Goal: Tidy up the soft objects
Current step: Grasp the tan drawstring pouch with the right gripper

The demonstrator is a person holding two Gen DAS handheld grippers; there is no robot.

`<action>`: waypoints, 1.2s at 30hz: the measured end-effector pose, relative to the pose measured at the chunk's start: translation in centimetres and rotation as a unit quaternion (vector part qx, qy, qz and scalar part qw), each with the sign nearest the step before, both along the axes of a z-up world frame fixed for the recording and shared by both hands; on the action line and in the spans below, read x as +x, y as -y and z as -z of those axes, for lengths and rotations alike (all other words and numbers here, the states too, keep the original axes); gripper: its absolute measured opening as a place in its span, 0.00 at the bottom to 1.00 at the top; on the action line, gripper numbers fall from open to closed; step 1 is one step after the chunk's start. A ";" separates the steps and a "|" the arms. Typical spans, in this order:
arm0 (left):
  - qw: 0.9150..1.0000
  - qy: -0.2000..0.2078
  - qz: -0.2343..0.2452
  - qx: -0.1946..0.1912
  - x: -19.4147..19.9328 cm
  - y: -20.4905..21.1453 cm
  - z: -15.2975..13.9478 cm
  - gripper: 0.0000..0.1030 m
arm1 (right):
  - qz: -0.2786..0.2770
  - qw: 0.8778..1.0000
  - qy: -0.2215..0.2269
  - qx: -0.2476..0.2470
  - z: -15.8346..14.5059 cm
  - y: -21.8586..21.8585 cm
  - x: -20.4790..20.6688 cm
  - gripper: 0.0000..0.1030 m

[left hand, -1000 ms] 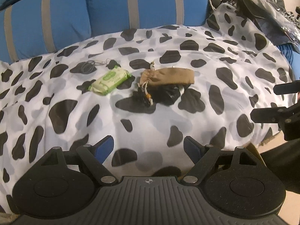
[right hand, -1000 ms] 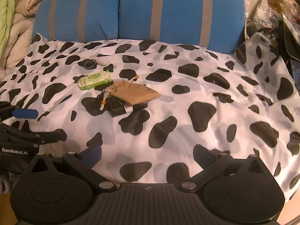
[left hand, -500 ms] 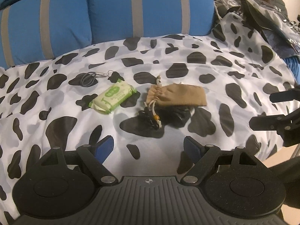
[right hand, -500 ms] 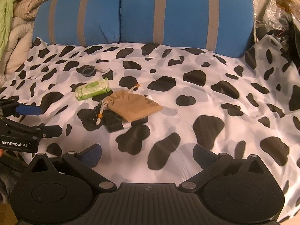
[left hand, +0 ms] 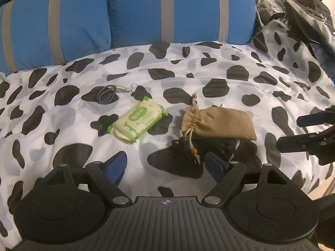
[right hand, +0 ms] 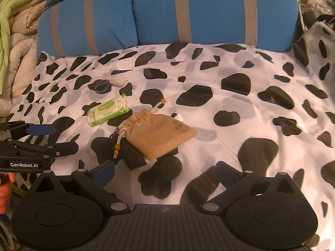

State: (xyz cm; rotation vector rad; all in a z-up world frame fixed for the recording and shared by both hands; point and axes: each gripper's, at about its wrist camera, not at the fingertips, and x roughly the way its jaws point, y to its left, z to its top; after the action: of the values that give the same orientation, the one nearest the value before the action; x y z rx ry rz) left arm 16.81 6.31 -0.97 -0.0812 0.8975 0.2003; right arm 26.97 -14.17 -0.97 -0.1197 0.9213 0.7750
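The tan drawstring pouch (left hand: 217,123) lies on a black pouch (left hand: 226,145) mid-sheet, wipes pack (left hand: 139,122) at its nine o'clock. I'm approaching; both my left gripper (left hand: 166,164) and right gripper (right hand: 165,172) gape empty. Next I must straddle it. Only the right view shows its printing.

The tan pouch (right hand: 159,138) looks like rough woven cloth, the green wipes pack (left hand: 138,121) glossy plastic, perhaps.

Both tools, left (left hand: 166,164) and right (right hand: 165,172), moved closer to tan pouch (right hand: 159,135).
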 end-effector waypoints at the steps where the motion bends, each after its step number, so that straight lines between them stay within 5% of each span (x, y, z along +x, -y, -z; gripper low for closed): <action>1: 1.000 0.000 0.000 0.001 0.3 -0.1 0.0 0.79 | 0.000 1.000 -0.004 0.001 0.1 -0.2 0.4 0.96; 20: 1.000 0.007 -0.018 -0.003 5.3 -4.6 0.0 0.79 | 0.063 0.982 -0.169 0.053 7.1 -3.2 9.3 0.80; 23: 1.000 0.007 -0.026 -0.005 5.8 -5.5 0.0 0.79 | 0.067 0.981 -0.169 0.064 7.4 -3.4 9.8 0.77; 30: 0.999 -0.003 -0.039 -0.004 6.5 -7.3 0.6 0.79 | 0.037 0.993 -0.103 0.043 5.4 -4.4 8.7 0.18; 36: 0.999 -0.012 -0.041 -0.001 6.7 -8.3 1.5 0.79 | 0.035 0.997 -0.031 0.057 2.3 -3.8 7.9 0.06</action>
State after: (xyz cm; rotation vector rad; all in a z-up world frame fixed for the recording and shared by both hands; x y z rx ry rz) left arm 23.53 14.61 -2.45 -0.1184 0.9186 0.2777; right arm 34.91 -10.36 -3.25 0.0365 0.9330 0.7685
